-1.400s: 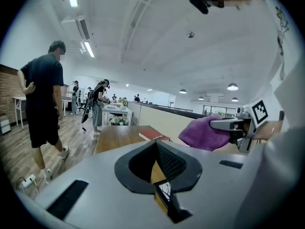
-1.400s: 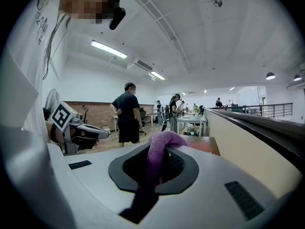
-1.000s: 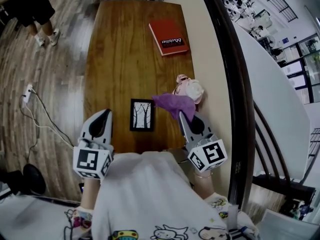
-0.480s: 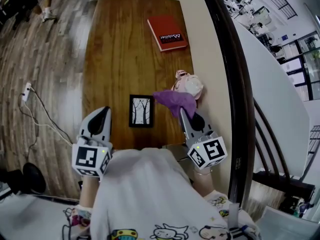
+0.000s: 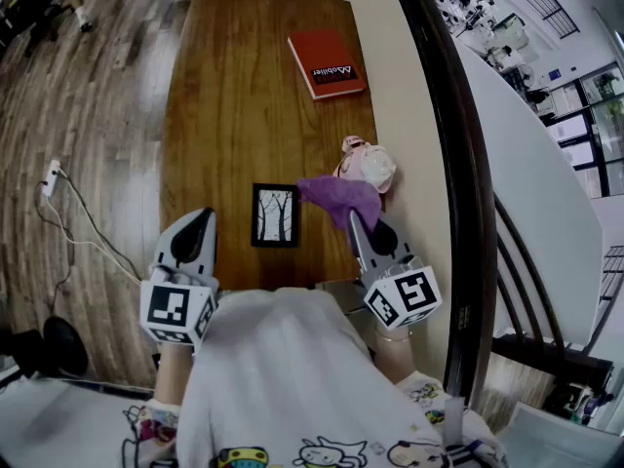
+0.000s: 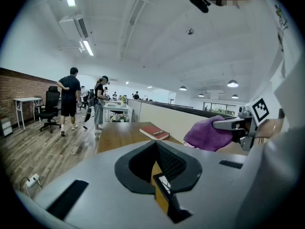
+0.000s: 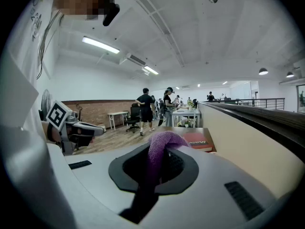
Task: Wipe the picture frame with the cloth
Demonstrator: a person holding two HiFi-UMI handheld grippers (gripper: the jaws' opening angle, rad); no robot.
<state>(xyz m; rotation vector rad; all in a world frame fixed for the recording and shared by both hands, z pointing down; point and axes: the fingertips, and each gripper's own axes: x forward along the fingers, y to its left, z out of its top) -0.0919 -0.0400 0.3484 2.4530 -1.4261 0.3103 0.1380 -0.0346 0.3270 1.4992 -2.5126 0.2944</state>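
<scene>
A small black picture frame point(image 5: 276, 215) with a drawing of bare trees lies flat on the wooden table point(image 5: 234, 115) near its front edge. My right gripper point(image 5: 353, 218) is shut on a purple cloth point(image 5: 339, 198), which hangs just right of the frame, above the table. In the right gripper view the cloth point(image 7: 159, 149) rises out from between the jaws. My left gripper point(image 5: 203, 218) hovers left of the frame over the table's left edge, shut and holding nothing. The left gripper view shows the right gripper point(image 6: 215, 124) with the cloth point(image 6: 206, 133).
A red book point(image 5: 327, 64) lies at the far right of the table. A pink and white soft toy point(image 5: 367, 164) sits by the beige wall, behind the cloth. A power strip and cables point(image 5: 54, 178) lie on the floor at left. People stand far off point(image 6: 71, 97).
The head view has shifted slightly, so the table sits a little higher in the picture. Both grippers, the cloth and the frame keep their places. A person at the top left has walked away.
</scene>
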